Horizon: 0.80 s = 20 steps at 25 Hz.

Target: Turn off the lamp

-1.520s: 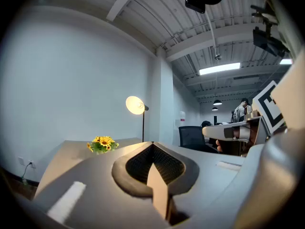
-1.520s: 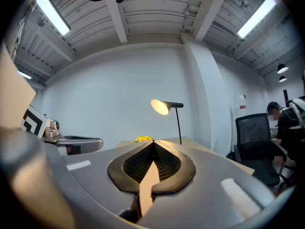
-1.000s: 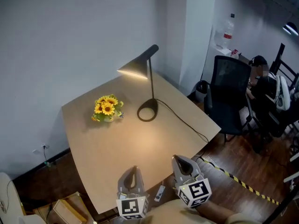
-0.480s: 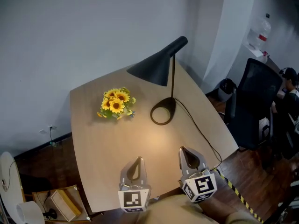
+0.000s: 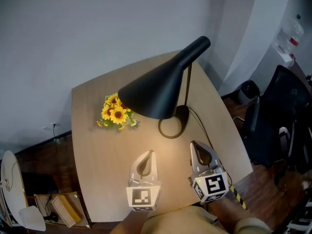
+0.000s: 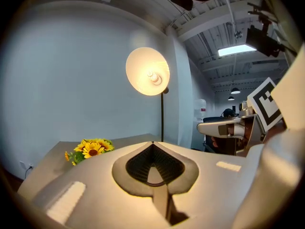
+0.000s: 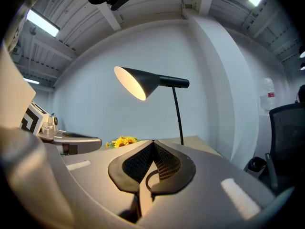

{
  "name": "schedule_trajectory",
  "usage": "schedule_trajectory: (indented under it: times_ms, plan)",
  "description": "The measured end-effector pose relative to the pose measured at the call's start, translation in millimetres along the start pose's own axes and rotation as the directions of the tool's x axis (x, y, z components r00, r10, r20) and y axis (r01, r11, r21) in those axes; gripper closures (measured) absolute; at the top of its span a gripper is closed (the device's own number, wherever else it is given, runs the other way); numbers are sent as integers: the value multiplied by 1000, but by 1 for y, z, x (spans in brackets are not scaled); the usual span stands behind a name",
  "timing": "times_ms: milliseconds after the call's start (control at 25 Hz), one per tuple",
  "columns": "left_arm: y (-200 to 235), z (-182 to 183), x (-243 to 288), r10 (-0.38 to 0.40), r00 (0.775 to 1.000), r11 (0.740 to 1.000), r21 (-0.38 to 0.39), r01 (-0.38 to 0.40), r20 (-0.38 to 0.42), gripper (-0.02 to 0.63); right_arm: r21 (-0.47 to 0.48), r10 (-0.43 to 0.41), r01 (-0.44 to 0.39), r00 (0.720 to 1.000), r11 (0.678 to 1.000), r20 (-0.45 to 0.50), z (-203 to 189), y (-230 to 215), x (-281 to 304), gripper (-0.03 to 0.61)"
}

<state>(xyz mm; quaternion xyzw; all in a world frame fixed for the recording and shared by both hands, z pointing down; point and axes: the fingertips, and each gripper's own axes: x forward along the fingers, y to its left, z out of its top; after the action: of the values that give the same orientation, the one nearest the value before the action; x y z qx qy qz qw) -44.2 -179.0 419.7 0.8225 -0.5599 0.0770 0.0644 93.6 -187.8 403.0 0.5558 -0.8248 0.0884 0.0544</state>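
A black desk lamp (image 5: 163, 87) stands lit on the wooden table (image 5: 97, 150), its cone shade (image 5: 151, 91) over the table's middle, its ring base (image 5: 171, 126) behind it. The lit inside of the shade (image 6: 147, 71) faces the left gripper view; the shade (image 7: 136, 81) and stem (image 7: 177, 113) show in the right gripper view. My left gripper (image 5: 144, 161) and right gripper (image 5: 200, 152) hover side by side over the table's near part, short of the base. Both have their jaws closed together with nothing between them.
A bunch of yellow sunflowers (image 5: 116, 113) lies left of the lamp base. The lamp's black cord (image 5: 209, 135) runs to the table's right edge. A dark office chair (image 5: 280, 111) stands at the right. Boxes and a white fan (image 5: 22, 213) sit on the floor at lower left.
The view has moved closer over the table, so the lamp shade looms larger and nearer. Both grippers have moved forward towards the lamp base and stayed shut.
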Motion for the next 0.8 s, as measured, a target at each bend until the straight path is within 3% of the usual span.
schedule_trajectory:
  times_ms: [400,800]
  plan:
    - [-38,-5,59,-28,999,1000,-10,28,-24,620,-29,40,-41,999,999,-36,-18,-32,53,578]
    - [-55,-27,82,-18,999,1000,-21,17,-42,620,-73,80,-86,994,994,-78,-44,-64,93,578]
